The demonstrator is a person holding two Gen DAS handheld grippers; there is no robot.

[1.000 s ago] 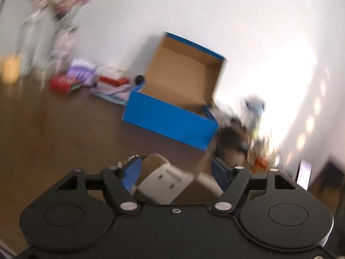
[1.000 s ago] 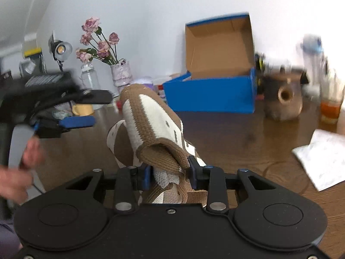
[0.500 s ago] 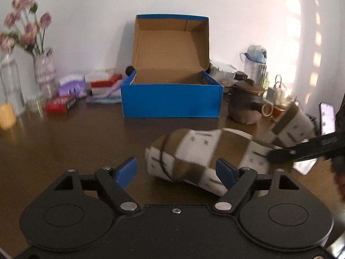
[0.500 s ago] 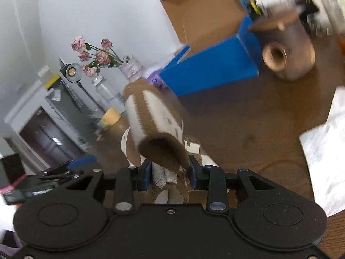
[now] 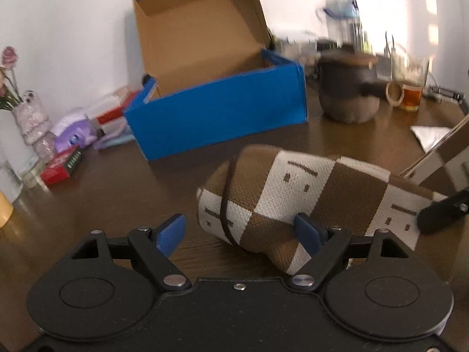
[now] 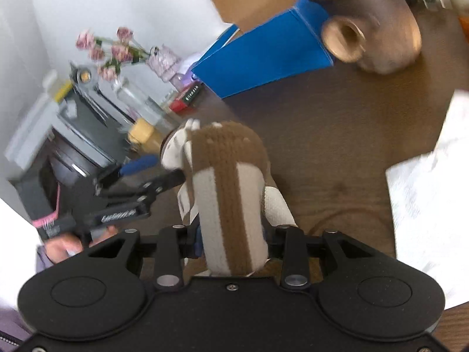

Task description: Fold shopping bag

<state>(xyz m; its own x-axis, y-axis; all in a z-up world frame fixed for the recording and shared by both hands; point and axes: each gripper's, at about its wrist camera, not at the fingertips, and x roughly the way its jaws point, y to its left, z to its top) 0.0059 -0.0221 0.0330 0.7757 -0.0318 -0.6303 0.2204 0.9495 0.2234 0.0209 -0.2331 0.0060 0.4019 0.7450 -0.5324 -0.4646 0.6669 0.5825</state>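
Observation:
The brown-and-cream checked knit shopping bag [image 5: 293, 182] lies rolled up on the dark wooden table [image 5: 117, 193]. In the left wrist view my left gripper [image 5: 239, 223] stands open at the roll's near left end; its right finger is against the fabric and its left finger is clear of it. My right gripper [image 6: 231, 234] is shut on the other end of the bag [image 6: 225, 176], which sticks up between its fingers. In the right wrist view the left gripper [image 6: 158, 168] reaches in from the left, with a hand behind it.
An open blue shoebox [image 5: 217, 117] stands behind the bag. To its right are a brown teapot [image 5: 348, 88] and a glass of tea [image 5: 410, 88]. A vase [image 5: 29, 126], small packets [image 5: 61, 164] and a yellow candle [image 5: 4, 211] sit left. White paper [image 6: 425, 199] lies right.
My left gripper has swung in toward the bag, opened wider and now has its right finger at the roll. The right gripper has tilted and lowered the bag's end, still gripping it.

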